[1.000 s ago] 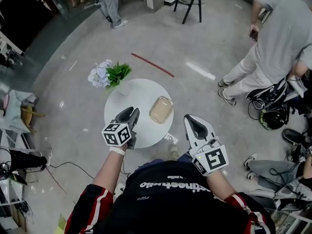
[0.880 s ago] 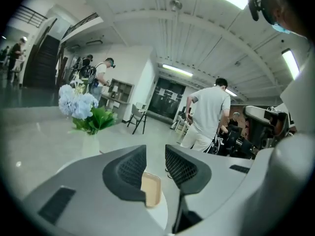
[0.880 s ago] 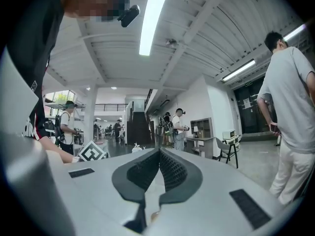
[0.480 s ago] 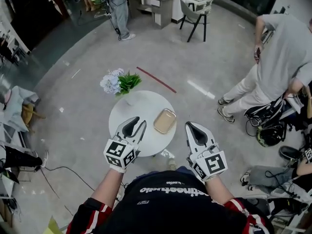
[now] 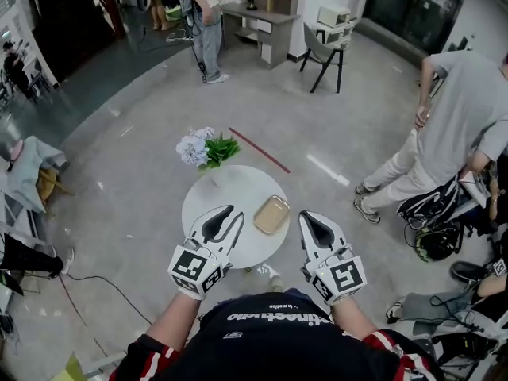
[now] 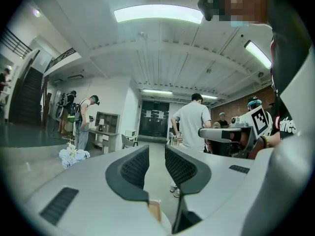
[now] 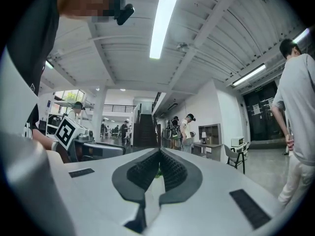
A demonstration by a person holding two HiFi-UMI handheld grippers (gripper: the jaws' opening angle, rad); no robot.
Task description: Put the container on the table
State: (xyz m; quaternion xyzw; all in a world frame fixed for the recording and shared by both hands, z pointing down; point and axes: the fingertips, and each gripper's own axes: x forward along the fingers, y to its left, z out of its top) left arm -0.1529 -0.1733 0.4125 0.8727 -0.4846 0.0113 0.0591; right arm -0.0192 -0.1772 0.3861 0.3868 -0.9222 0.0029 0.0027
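A shallow tan container (image 5: 271,214) lies flat on the right part of the small round white table (image 5: 218,195), touched by neither gripper. My left gripper (image 5: 235,213) hovers over the table's near edge just left of the container, open and empty; in the left gripper view (image 6: 156,165) a sliver of the tan container (image 6: 154,212) shows low between the jaws. My right gripper (image 5: 304,216) is shut and empty, raised just right of the table and container; in the right gripper view (image 7: 159,167) it points level across the room.
A vase of pale blue flowers and green leaves (image 5: 204,148) stands at the table's far edge. A person in grey (image 5: 456,125) stands to the right beside bags (image 5: 432,217) on the floor. Farther off are a chair (image 5: 328,48) and another person (image 5: 208,22).
The head view has pulled back, so the table looks smaller. Both grippers stay raised near its front edge. The left jaws now stand further apart. The container has not moved.
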